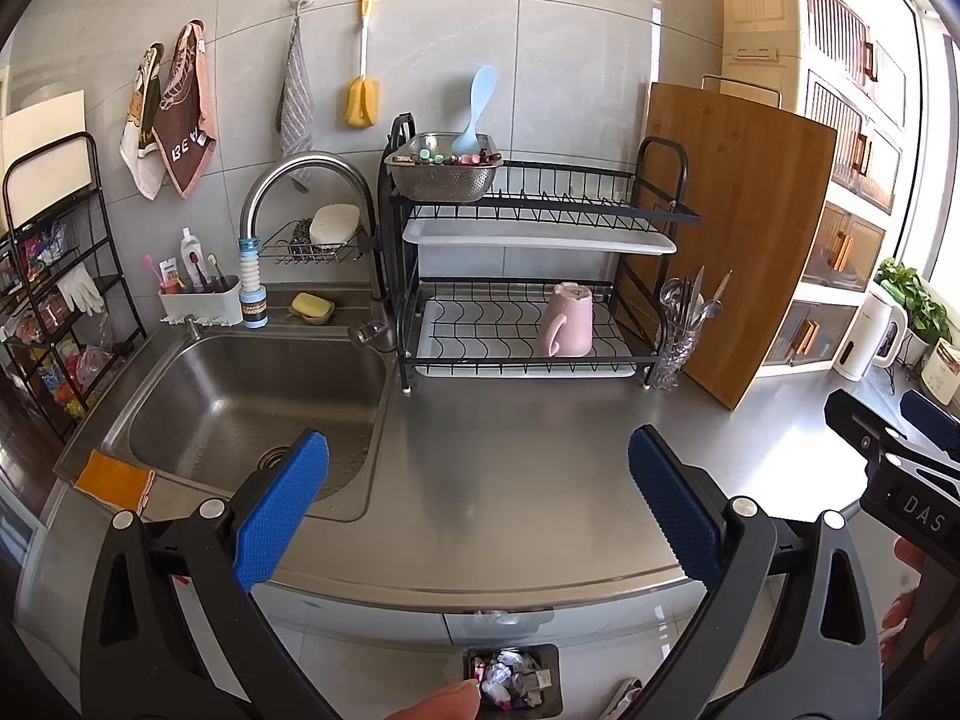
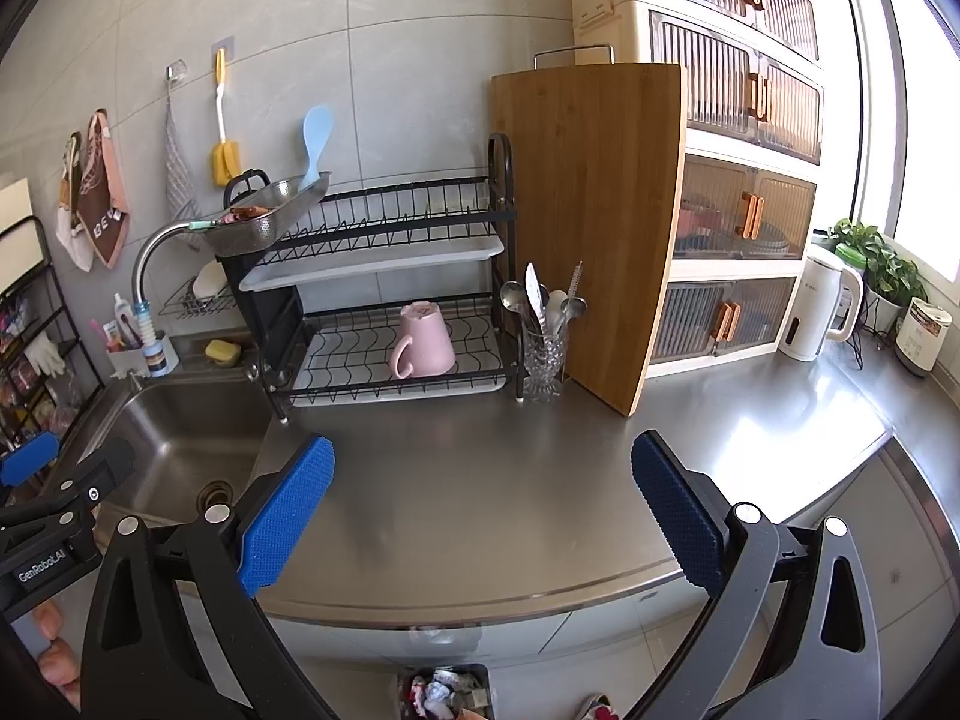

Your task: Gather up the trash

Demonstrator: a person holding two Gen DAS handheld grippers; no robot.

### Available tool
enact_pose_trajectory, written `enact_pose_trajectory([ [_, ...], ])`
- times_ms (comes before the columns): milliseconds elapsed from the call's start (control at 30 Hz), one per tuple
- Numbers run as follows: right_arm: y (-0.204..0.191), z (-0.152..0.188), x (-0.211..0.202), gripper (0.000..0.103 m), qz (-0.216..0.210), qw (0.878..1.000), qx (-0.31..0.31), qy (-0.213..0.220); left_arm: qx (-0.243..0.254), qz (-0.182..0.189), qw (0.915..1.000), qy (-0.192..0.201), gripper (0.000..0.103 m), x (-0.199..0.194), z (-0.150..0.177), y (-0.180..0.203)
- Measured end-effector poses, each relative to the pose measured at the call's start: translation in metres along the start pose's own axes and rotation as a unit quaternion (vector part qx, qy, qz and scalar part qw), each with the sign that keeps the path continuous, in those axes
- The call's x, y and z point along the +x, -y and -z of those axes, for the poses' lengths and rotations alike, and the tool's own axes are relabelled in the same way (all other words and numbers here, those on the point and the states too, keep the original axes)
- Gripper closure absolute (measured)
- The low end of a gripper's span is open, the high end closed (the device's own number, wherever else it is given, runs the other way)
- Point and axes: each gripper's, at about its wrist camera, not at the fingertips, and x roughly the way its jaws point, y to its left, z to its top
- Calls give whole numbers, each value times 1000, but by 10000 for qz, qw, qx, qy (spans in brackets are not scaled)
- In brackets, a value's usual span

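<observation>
My left gripper (image 1: 478, 504) is open and empty, held above the steel counter (image 1: 510, 480) beside the sink (image 1: 240, 408). My right gripper (image 2: 483, 510) is open and empty over the same counter (image 2: 480, 480), to the right of the left one. A small dark trash bin (image 1: 516, 681) full of crumpled wrappers stands on the floor below the counter edge; it also shows in the right wrist view (image 2: 447, 693). The right gripper's body shows at the right edge of the left wrist view (image 1: 888, 450). No loose trash shows on the counter.
A black two-tier dish rack (image 1: 528, 276) holds a pink mug (image 1: 567, 319) and a steel colander (image 1: 444, 171). A glass of cutlery (image 2: 543, 348), a wooden cutting board (image 2: 594, 228), a white kettle (image 2: 822, 300), a plant (image 2: 870, 258) and a storage cabinet (image 2: 732, 150) stand behind. An orange cloth (image 1: 114, 477) lies on the sink rim.
</observation>
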Motion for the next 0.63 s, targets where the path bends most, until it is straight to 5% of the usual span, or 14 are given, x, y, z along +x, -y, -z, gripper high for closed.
enact_pose_trajectory([
  [200, 0, 0, 2, 3, 29, 10000, -27, -23, -194, 276, 9994, -33, 8, 3, 2, -4],
  [633, 4, 1, 4, 3, -7, 10000, 2, -56, 10, -183, 9998, -122, 8, 5, 1, -2],
])
